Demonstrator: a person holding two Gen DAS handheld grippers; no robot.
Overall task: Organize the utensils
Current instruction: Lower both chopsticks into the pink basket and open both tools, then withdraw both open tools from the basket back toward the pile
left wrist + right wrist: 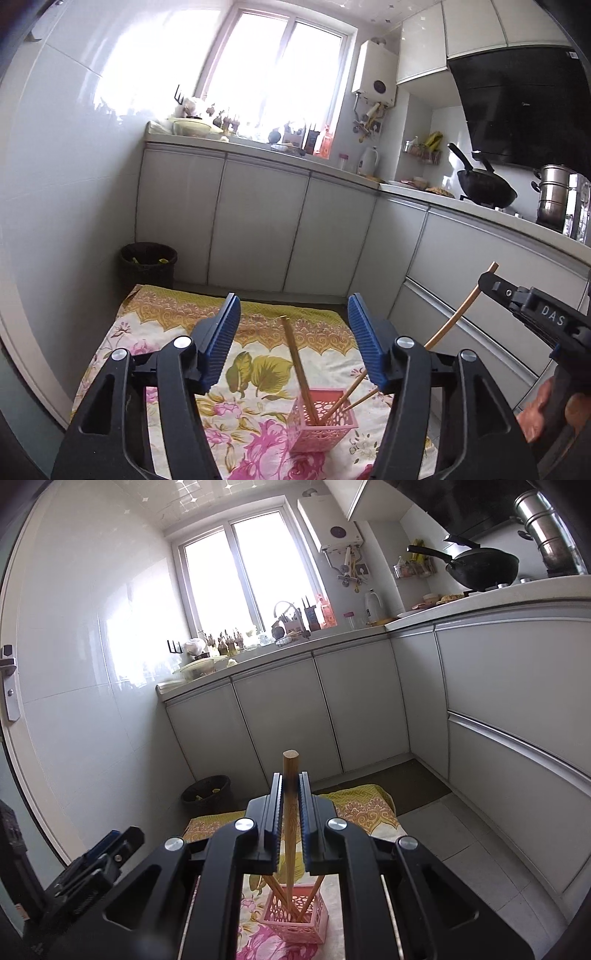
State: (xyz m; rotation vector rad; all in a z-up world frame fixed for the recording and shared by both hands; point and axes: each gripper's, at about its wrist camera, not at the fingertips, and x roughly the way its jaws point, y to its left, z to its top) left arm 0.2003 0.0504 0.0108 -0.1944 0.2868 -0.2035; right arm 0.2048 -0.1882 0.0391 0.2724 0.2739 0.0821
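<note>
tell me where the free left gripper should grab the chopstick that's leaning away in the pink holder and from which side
Grip the bare upper shaft of the leaning chopstick, well above the pink holder, coming down from above with the pads either side of it. Its lower end is buried among the other sticks, so only the top is free. The left gripper is already open over it; the right gripper holds another chopstick.
</note>
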